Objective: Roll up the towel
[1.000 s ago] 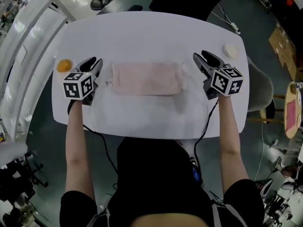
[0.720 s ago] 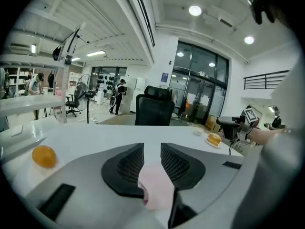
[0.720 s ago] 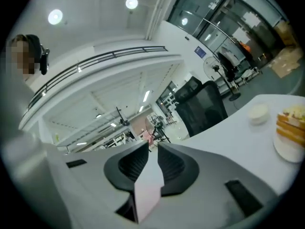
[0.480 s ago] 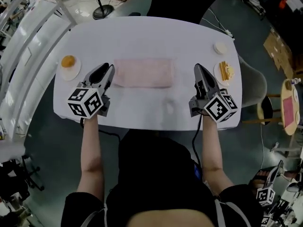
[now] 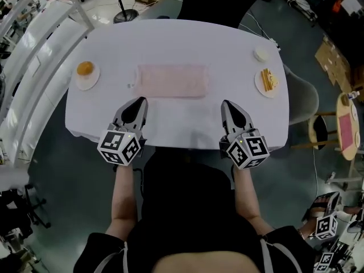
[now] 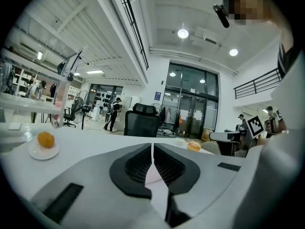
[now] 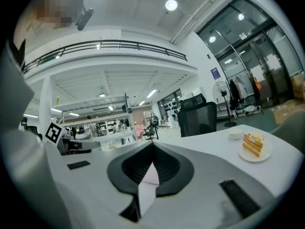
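Observation:
The pink towel (image 5: 172, 81) lies as a long oblong across the middle of the white table (image 5: 170, 38). My left gripper (image 5: 140, 102) hangs near the table's front edge, below the towel's left end and clear of it. Its jaws have just been closing and are shut with nothing between them. My right gripper (image 5: 227, 104) is level with it below the towel's right end, also shut and empty. In the left gripper view the left gripper (image 6: 152, 150) points at the towel (image 6: 153, 175), a pink sliver below the tips. The right gripper (image 7: 153, 150) shows the same towel (image 7: 150, 176).
An orange item on a small plate (image 5: 86, 71) sits at the table's left. A cake slice on a plate (image 5: 267, 82) and a small white bowl (image 5: 261, 54) sit at the right. A chair (image 5: 304, 98) stands beside the right edge. The person's body is against the front edge.
Both grippers have drawn back from beside the towel's ends toward the front edge of the table. Both sets of jaws have gone from open to shut. The towel has stayed put.

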The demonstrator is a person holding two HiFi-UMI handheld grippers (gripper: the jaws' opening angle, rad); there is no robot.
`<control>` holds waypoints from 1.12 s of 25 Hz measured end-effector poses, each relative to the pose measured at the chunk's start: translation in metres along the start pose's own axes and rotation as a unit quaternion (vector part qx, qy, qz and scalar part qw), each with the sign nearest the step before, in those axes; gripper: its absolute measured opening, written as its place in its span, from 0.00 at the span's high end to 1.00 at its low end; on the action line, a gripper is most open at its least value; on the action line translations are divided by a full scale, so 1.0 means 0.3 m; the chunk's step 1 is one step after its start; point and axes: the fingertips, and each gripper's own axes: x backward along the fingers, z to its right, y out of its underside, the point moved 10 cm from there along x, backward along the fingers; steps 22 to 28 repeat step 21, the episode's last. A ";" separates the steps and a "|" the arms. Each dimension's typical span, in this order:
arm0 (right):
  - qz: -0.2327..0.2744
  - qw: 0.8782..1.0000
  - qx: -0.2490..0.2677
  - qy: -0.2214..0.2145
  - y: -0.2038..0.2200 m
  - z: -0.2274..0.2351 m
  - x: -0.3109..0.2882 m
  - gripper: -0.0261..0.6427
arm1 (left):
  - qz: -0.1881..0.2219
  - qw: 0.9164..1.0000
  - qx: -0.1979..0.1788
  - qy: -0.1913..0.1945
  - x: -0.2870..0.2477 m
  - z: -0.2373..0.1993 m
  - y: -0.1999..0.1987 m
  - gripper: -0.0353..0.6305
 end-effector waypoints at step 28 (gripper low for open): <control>-0.017 0.998 0.050 0.044 0.064 -0.029 0.120 0.95 | -0.010 0.998 -0.060 -0.006 0.114 0.060 0.059 0.92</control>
